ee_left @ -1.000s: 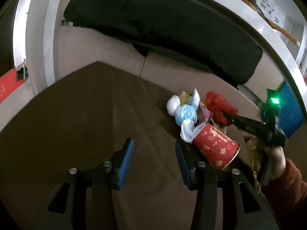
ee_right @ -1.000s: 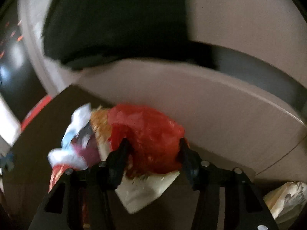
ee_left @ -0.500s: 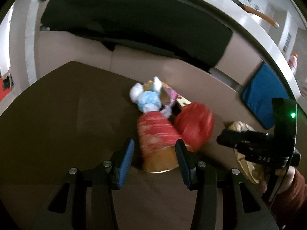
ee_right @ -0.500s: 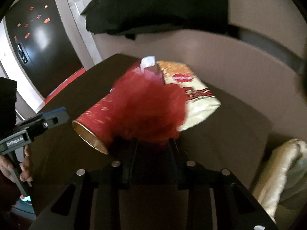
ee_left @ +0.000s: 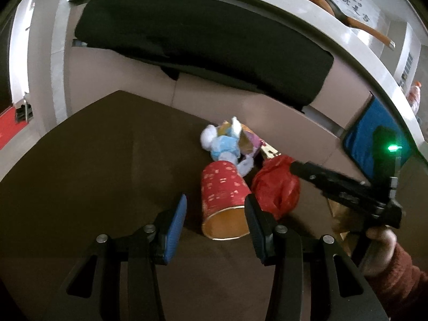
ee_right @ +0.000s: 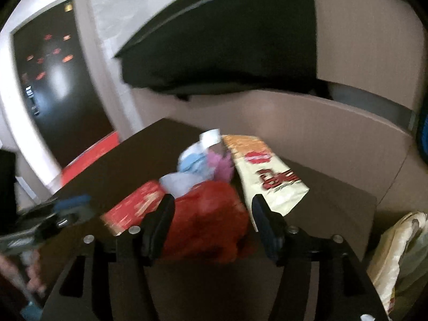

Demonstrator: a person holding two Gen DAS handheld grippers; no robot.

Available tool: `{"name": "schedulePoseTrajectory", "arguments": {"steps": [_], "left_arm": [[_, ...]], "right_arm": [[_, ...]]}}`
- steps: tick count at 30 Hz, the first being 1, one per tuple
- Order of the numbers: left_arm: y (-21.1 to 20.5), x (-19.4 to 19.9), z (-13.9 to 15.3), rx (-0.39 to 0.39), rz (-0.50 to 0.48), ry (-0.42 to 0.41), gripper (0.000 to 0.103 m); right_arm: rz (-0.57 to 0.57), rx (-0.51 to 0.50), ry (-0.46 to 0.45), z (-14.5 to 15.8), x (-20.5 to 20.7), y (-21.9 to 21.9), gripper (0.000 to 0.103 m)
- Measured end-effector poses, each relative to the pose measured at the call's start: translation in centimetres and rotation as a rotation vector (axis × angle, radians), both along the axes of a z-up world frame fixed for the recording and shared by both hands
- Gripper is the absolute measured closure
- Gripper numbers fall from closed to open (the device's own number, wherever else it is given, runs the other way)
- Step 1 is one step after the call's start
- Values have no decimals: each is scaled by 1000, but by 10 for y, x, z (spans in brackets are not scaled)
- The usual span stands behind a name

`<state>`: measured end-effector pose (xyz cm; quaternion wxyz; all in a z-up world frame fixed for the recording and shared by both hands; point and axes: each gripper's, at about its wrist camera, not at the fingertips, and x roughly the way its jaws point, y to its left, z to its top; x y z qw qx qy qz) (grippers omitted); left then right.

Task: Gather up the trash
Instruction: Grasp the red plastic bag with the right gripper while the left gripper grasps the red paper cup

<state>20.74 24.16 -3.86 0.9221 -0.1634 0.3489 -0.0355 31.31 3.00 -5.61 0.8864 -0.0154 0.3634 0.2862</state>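
A red paper cup [ee_left: 223, 200] lies on its side on the dark brown table [ee_left: 93, 165], mouth toward me, between the fingers of my open left gripper [ee_left: 214, 223]. A crumpled red plastic bag [ee_left: 275, 188] lies just right of it. In the right wrist view the red bag [ee_right: 208, 224] sits between the fingers of my open right gripper [ee_right: 211, 222], with the cup [ee_right: 133, 208] to its left. Behind them lie a blue and white wrapper [ee_left: 223, 145] and a cream snack bag [ee_right: 264, 174].
A beige sofa with a black cloth [ee_left: 203, 42] runs behind the table. A blue cushion [ee_left: 374, 133] is at the right. A pale bag [ee_right: 398, 248] hangs off the table's right edge. A dark door [ee_right: 53, 85] stands at the left.
My right gripper has opened and the red bag now rests on the table between its fingers. My left gripper has moved in around the red cup.
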Motion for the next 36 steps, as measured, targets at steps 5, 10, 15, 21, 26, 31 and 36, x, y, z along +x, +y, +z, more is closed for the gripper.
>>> {"name": "schedulePoseTrajectory", "arguments": {"steps": [5,10,15,21,26,31,36], "left_arm": [[14,-2,-4,-10,25,6,57],[21,-3,-8,-30,40,11,57],[25,-7,-10,-13,57,12,57],[25,-9,-14,-92,51,26,57],[6,-4,-10,-116,-6,33,57],[-12,19,-13,-177,38,59,57],[-18,44,-23,-206,152,116,59]], "right_arm": [[39,180,212,-31,19,-5,35],[108,202,246,-36,15,14,34],[171,129,191,-33,5,45,33],[244,142,211,-34,3,53,48],[123,124,126,-13,-2,9,52],[42,118,94,1,-11,-36,52],[24,92,65,6,-24,-50,52]]}}
